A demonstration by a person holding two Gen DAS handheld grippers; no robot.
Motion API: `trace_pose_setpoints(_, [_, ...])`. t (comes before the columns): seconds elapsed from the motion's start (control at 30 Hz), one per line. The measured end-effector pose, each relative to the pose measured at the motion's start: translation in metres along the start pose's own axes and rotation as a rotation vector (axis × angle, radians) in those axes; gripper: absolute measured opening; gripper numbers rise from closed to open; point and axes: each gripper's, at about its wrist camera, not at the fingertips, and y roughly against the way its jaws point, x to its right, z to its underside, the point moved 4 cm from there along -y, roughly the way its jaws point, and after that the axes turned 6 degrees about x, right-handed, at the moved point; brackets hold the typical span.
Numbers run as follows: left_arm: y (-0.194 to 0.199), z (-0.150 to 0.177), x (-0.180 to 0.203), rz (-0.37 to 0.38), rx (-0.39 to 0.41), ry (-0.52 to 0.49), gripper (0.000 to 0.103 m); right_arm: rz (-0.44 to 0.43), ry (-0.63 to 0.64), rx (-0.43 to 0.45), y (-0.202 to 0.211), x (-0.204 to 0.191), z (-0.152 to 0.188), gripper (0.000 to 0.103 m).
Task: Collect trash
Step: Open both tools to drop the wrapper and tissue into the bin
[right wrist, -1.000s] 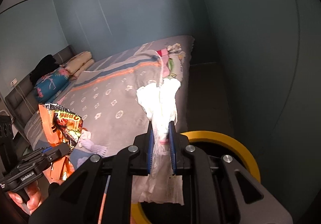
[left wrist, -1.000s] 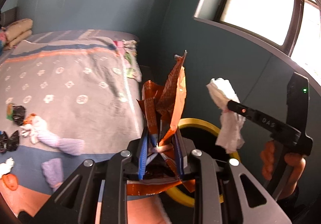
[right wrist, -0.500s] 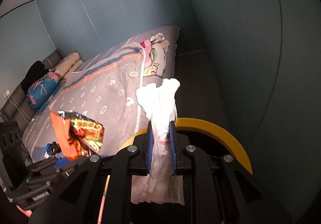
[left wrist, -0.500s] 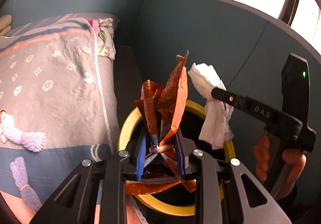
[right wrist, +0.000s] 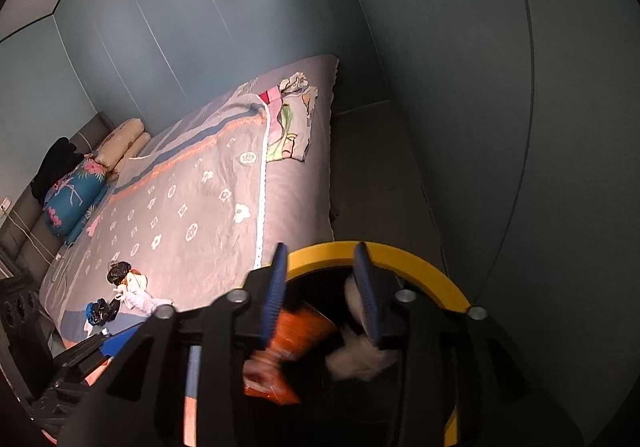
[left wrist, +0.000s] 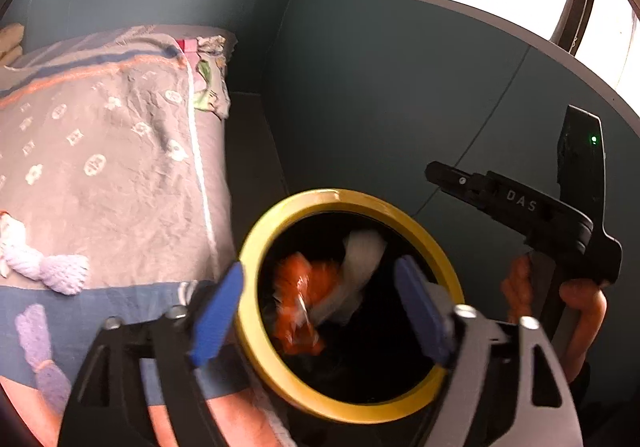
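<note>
A bin with a yellow rim [left wrist: 256,247] [right wrist: 404,257] stands on the floor beside the bed. My left gripper [left wrist: 320,309] hangs over its mouth with jaws opening wide and nothing pressed between the blue pads. A blurred orange snack wrapper [left wrist: 302,299] [right wrist: 298,337] is falling inside the bin. Beside it falls a white tissue [left wrist: 362,263] [right wrist: 360,357]. My right gripper [right wrist: 320,287] is also over the bin, jaws opening, pads clear of the tissue. In the left wrist view the right gripper [left wrist: 434,171] reaches in from the right, held by a hand [left wrist: 576,295].
The bed with a grey patterned blanket [left wrist: 104,167] [right wrist: 200,207] lies left of the bin. Black wrappers and white scraps [right wrist: 120,279] lie on it, with purple socks [left wrist: 60,271] near its edge. A dark wall [left wrist: 400,107] stands close behind the bin.
Both grippers sank over the bin and their jaws came apart. The orange wrapper left the left gripper and the tissue left the right one; both now drop into the bin.
</note>
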Motion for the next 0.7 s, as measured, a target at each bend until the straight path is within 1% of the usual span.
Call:
trace_pose_setpoints(0.07, [0.008, -0.004, -0.005, -0.034, 0.035, -0.006, 0.091, 0.003, 0.006, 0.013, 0.002, -0.004, -0.002, 0.048])
trace_pose_setpoints(0.13, [0.019, -0.007, -0.013, -0.066, 0.075, 0.012, 0.095, 0.003, 0.016, 0.022, 0.006, -0.006, -0.003, 0.053])
trace_pose_setpoints(0.2, [0.026, -0.01, -0.02, -0.092, 0.092, 0.021, 0.095, -0.001, 0.029, 0.042, 0.01, -0.012, -0.004, 0.061])
trace_pose_setpoints(0.27, [0.036, -0.013, -0.031, -0.132, 0.115, 0.026, 0.095, -0.01, 0.047, 0.053, 0.011, -0.019, -0.006, 0.064])
trace_pose_setpoints(0.37, [0.05, -0.017, -0.047, -0.185, 0.137, 0.038, 0.095, -0.047, 0.084, 0.079, 0.014, -0.037, -0.008, 0.068])
trace_pose_setpoints(0.43, [0.061, -0.021, -0.06, -0.228, 0.161, 0.045, 0.095, -0.07, 0.125, 0.101, 0.018, -0.054, -0.01, 0.07])
trace_pose_setpoints(0.53, [0.077, -0.023, -0.076, -0.272, 0.18, 0.046, 0.095, -0.111, 0.194, 0.136, 0.021, -0.086, -0.012, 0.078])
trace_pose_setpoints(0.7, [0.108, -0.023, -0.108, -0.362, 0.21, 0.073, 0.095, -0.18, 0.263, 0.14, 0.016, -0.136, -0.012, 0.079])
